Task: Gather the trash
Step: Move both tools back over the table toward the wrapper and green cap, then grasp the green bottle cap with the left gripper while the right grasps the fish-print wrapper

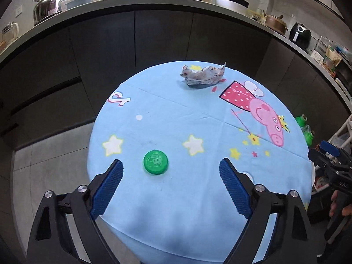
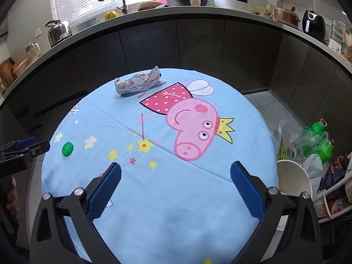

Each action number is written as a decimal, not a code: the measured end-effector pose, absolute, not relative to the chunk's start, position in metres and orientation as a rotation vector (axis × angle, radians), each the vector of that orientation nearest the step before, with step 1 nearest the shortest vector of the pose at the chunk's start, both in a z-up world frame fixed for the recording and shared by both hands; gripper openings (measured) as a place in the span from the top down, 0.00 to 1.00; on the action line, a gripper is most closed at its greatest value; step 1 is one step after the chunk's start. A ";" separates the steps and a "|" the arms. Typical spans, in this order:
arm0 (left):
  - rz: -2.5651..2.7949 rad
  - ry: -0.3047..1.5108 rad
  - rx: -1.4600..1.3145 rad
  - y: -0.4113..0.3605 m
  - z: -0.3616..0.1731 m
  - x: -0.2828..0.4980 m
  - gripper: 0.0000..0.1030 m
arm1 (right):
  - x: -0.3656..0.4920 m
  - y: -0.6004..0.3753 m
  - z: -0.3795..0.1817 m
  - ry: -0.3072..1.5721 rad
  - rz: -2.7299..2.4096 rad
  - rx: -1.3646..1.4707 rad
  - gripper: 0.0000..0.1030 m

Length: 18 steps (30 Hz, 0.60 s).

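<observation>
A green bottle cap [image 1: 156, 162] lies on the round table with a blue cartoon cloth [image 1: 176, 121], near its left front. It also shows in the right wrist view [image 2: 67, 149]. A crumpled snack wrapper [image 1: 203, 76] lies at the table's far side, also seen in the right wrist view [image 2: 139, 83]. My left gripper [image 1: 171, 165] is open and empty, above the table, with the cap just ahead between its fingers. My right gripper [image 2: 176, 169] is open and empty over the table's near edge.
A white bin [image 2: 293, 177] stands off the table's right edge, beside a bag with green bottles [image 2: 316, 140] and a white rack [image 2: 334, 195]. Dark cabinets and a cluttered kitchen counter [image 2: 176, 15] curve behind the table.
</observation>
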<state>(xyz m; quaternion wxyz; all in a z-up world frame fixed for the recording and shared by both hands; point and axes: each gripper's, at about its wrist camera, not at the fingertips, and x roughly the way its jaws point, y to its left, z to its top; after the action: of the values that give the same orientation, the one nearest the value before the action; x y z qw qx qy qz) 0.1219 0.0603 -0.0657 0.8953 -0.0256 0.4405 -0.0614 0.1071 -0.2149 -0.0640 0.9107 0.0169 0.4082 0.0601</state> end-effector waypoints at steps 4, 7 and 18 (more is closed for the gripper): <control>-0.134 0.935 -0.045 0.065 -0.083 0.135 0.34 | 0.119 -0.205 -0.069 0.860 0.141 0.020 0.03; -0.131 0.970 -0.026 0.062 -0.097 0.146 0.45 | 0.129 -0.201 -0.074 0.875 0.149 0.015 0.03; -0.134 1.026 -0.026 0.066 -0.122 0.160 0.66 | 0.184 -0.183 -0.085 0.901 0.197 0.027 0.03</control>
<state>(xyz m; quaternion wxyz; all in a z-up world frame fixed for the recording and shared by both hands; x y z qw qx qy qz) 0.1602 0.0659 -0.1222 0.8691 -0.0123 0.4903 -0.0641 0.1838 -0.1828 -0.0853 0.8954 0.0131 0.4348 0.0948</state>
